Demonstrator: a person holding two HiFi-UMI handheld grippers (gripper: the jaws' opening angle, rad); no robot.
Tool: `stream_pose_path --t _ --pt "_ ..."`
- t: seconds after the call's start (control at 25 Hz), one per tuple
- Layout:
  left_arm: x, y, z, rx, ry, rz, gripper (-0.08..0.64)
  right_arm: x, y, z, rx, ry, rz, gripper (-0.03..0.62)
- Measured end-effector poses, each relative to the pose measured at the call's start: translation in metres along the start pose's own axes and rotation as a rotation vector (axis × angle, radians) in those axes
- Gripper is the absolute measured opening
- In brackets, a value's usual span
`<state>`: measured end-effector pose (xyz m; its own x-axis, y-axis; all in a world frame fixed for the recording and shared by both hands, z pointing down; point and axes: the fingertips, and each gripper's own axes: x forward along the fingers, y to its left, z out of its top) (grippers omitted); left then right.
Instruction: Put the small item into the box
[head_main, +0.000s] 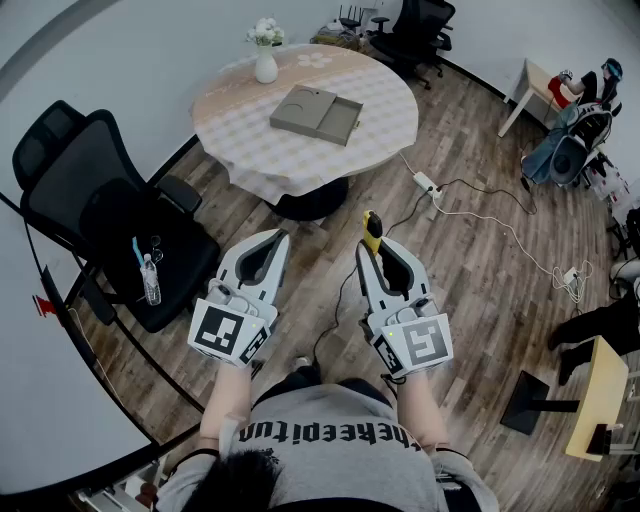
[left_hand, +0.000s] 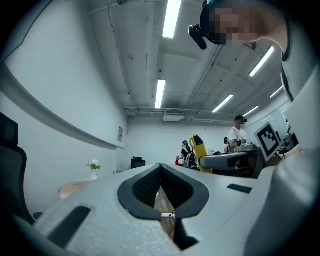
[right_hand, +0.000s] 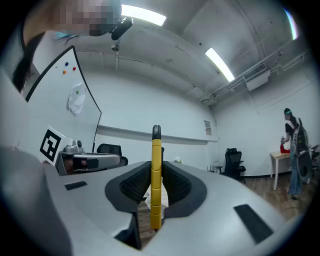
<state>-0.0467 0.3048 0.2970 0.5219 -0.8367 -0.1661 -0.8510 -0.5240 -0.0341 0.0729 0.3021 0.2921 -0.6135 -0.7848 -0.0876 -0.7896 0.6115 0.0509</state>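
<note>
My right gripper (head_main: 373, 248) is shut on a slim yellow item with a black tip (head_main: 371, 231), which stands up between the jaws (right_hand: 156, 180). Beside it my left gripper (head_main: 276, 240) is shut with nothing in it; in the left gripper view its jaws (left_hand: 160, 169) meet at the tip. I hold both grippers over the wooden floor, well short of the round table (head_main: 230, 100). On that table lies a flat grey-brown box (head_main: 316, 112) with its drawer part slid out to the right.
A white vase of flowers (head_main: 265, 56) stands at the table's far left edge. A black office chair (head_main: 110, 215) with a water bottle (head_main: 150, 279) on its seat is at my left. A power strip (head_main: 428, 185) and cables lie on the floor at the right.
</note>
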Motion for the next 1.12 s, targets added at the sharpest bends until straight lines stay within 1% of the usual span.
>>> stream_pose_path --t 0.16,0.44,0.68,0.92,1.12 --pt "0.001 -0.01 -0.007 -0.033 0.012 0.004 0.015 -0.007 -0.005 -0.001 -0.001 0.012 0.004 0.074" --pt "0.006 -0.026 -0.008 -0.029 0.021 -0.016 0.015 -0.015 -0.01 0.0 0.006 0.016 0.007 0.074" --pt "0.006 -0.021 -0.008 -0.027 0.017 -0.011 0.015 -0.012 -0.009 0.001 0.003 0.007 0.001 0.074" --pt "0.01 -0.01 -0.006 -0.026 0.009 -0.023 0.015 -0.004 -0.008 -0.001 0.005 0.008 -0.021 0.074" --pt "0.009 0.0 -0.007 -0.019 0.001 -0.062 0.015 0.005 -0.004 -0.006 0.016 -0.002 -0.045 0.074"
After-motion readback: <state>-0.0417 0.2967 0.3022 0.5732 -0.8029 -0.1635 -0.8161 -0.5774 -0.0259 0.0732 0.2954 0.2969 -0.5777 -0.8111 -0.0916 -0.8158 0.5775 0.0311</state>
